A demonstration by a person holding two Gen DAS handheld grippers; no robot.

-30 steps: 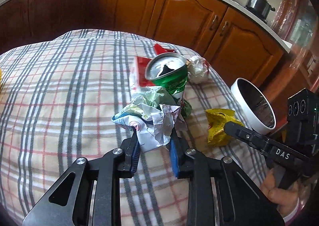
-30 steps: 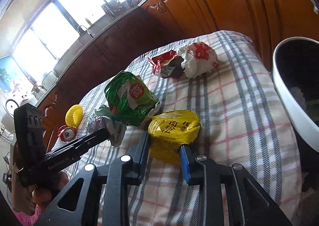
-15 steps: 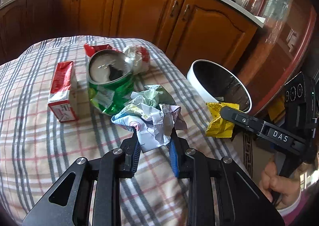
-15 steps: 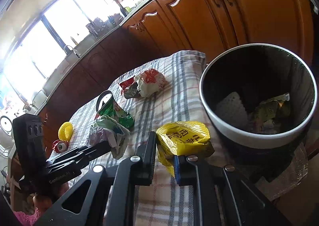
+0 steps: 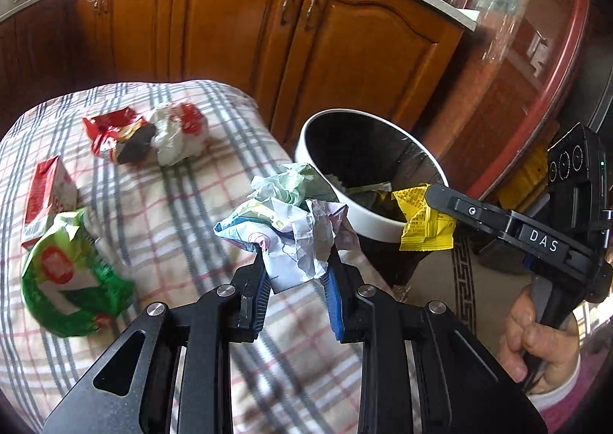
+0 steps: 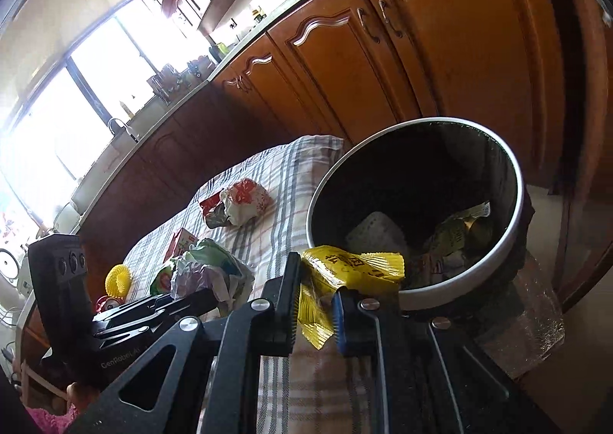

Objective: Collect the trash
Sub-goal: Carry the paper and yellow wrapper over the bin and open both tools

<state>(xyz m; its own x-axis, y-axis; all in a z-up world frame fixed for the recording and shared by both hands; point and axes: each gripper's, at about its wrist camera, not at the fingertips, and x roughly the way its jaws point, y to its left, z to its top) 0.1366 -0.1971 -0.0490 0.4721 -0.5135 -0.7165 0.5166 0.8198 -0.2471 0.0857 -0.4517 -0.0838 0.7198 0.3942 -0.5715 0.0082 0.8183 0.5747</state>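
Note:
My left gripper (image 5: 295, 273) is shut on a wad of crumpled paper (image 5: 291, 219) and holds it above the table edge, beside the white-rimmed trash bin (image 5: 318, 127). My right gripper (image 6: 314, 303) is shut on a yellow snack wrapper (image 6: 345, 269) at the bin's near rim (image 6: 509, 242). The wrapper (image 5: 425, 223) also shows in the left wrist view, hanging over the bin rim. The bin holds several pieces of trash.
On the plaid tablecloth (image 5: 172, 204) lie a green snack bag (image 5: 65, 280), a red-and-white carton (image 5: 46, 196), a red wrapper (image 5: 111, 131) and a white-red wad (image 5: 180, 131). A yellow mesh ball (image 6: 118, 280) and a red can (image 6: 105, 305) lie farther left. Wooden cabinets (image 5: 237, 31) stand behind.
Both grippers have carried their trash rightward off the table toward the bin. The yellow wrapper, lifted from the cloth, now hangs at the bin's rim. The green bag lies on its side.

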